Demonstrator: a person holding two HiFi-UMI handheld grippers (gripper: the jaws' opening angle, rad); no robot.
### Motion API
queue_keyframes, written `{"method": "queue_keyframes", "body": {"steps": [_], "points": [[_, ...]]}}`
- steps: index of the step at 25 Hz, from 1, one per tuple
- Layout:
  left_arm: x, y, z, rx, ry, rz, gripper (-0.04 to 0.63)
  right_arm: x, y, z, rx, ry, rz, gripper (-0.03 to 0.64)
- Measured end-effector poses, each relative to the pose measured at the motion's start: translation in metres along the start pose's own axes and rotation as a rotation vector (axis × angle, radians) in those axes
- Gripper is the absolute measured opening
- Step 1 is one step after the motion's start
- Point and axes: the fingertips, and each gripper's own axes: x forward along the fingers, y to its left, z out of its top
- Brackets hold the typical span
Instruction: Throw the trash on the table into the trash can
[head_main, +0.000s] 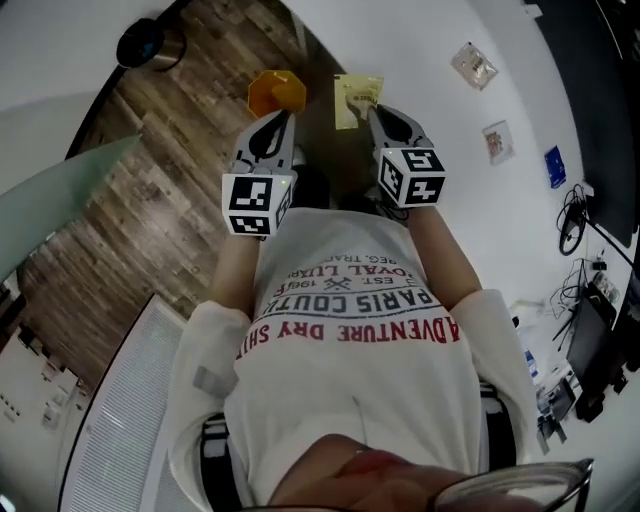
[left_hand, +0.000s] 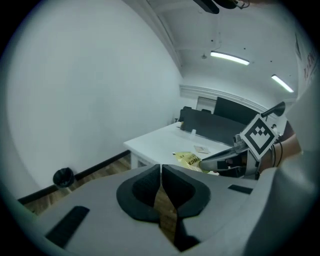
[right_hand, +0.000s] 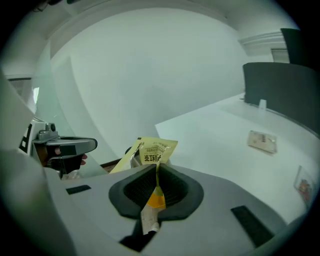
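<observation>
My right gripper (head_main: 372, 112) is shut on a flat yellow snack packet (head_main: 357, 100), which sticks up past the jaws over the wooden floor. The same packet (right_hand: 150, 152) stands upright between the pads in the right gripper view. It also shows as the yellow packet (left_hand: 189, 160) in the left gripper view, at the right gripper's tips. My left gripper (head_main: 283, 118) is held beside it, level with it, shut with nothing between its jaws (left_hand: 161, 172). A black trash can (head_main: 150, 42) stands on the floor at the far left by the wall.
An orange object (head_main: 275, 93) shows just beyond the left gripper's tips; what it is I cannot tell. The white table (head_main: 520, 90) at the right carries a clear packet (head_main: 474, 65), a second packet (head_main: 497, 140) and a blue one (head_main: 555, 167). Cables lie at the far right.
</observation>
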Motion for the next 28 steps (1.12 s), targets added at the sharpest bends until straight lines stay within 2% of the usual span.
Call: {"method": "queue_keyframes", "body": {"steps": [5,8,11,18,22,25,28], "points": [[-0.026,0.11,-0.043,-0.109,0.036,0.124,0.034,0.099,0.079,-0.01,-0.077,0.115,0.098,0.04],[-0.037,0.151,-0.077,-0.175,0.074,0.157,0.034,0.149,0.11,-0.03,-0.116,0.189,0.126,0.04],[-0.035,0.184,-0.114,-0.228,0.104,0.178,0.033,0.198,0.122,-0.057,-0.133,0.271,0.12,0.04],[0.017,0.234,-0.214,-0.418,0.119,0.191,0.034,0.313,0.102,-0.155,-0.162,0.431,0.089,0.04],[0.038,0.251,-0.282,-0.505,0.15,0.25,0.032,0.367,0.075,-0.232,-0.211,0.512,0.078,0.041],[0.055,0.252,-0.335,-0.541,0.19,0.263,0.032,0.401,0.055,-0.286,-0.216,0.567,0.073,0.048],[0.069,0.244,-0.376,-0.548,0.234,0.261,0.032,0.425,0.039,-0.331,-0.174,0.615,0.063,0.061]]}}
